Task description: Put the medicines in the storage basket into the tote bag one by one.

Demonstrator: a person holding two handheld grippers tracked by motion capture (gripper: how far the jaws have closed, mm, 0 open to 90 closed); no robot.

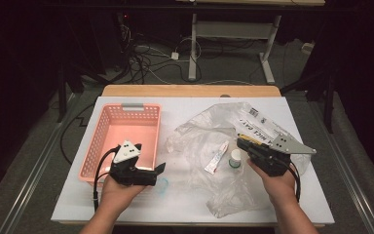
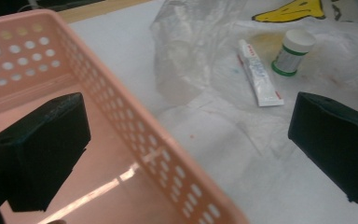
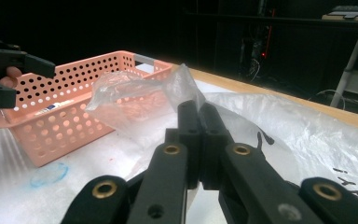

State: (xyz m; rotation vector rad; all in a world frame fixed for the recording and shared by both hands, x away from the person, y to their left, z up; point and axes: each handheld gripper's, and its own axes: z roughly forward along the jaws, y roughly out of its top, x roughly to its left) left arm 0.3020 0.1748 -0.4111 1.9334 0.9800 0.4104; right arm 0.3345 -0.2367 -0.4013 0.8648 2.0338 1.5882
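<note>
One bench (image 1: 126, 204) with a white top carries everything here. On its right half lies one large clear plastic bag (image 1: 209, 131), crumpled and spread wide, with black print and a yellow mark near its far edge. On the left half stands one pink perforated basket (image 1: 126, 134), with a grey handle on its far rim. There are two grippers, one in each hand. The left gripper (image 1: 159, 169) hovers at the basket's near right corner, its jaws wide apart with nothing between them; in the left gripper view one jaw hangs over the basket's inside and the other over the bench. The right gripper (image 1: 239, 141) has its jaws closed, pinching a fold of the plastic bag and lifting it into a peak. Two small items lie on the bag just beside that gripper: one white tube (image 1: 216, 157) and, near it, one small white bottle (image 1: 234, 158) with a green band.
</note>
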